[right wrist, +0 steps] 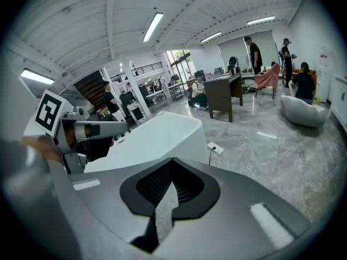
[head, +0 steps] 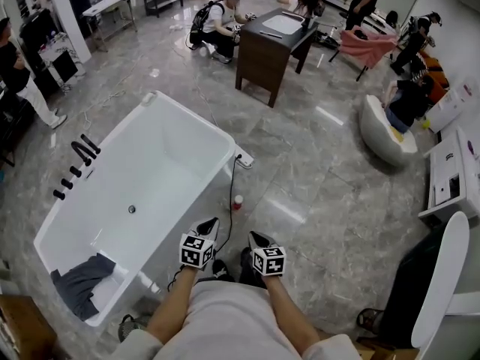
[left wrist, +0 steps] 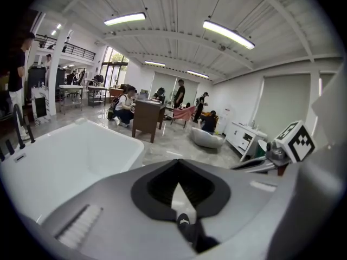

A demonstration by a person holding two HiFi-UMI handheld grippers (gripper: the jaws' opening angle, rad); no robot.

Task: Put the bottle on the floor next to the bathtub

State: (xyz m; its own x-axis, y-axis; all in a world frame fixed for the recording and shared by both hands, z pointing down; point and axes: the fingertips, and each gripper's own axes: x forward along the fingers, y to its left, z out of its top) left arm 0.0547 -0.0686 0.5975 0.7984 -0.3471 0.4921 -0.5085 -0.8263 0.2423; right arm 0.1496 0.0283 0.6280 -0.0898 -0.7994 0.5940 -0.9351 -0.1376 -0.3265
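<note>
Grey marble floor [head: 322,190], open toward 2 o'clock; bottle [head: 238,201] stands upright beside bathtub [head: 196,121] outer wall, 1 o'clock off left gripper [head: 213,222]. That and right gripper [head: 254,236] clenched, empty.

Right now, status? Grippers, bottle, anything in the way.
Both grippers shut, empty: left, right. Bottle on floor beside tub. Black cable runs close by it.

Left tongs [head: 211,223], right tongs [head: 256,238], grey-bodied, black-and-white marker cubes [head: 196,251], pale grey shirt [head: 229,321], pale sleeves [head: 139,345]
</note>
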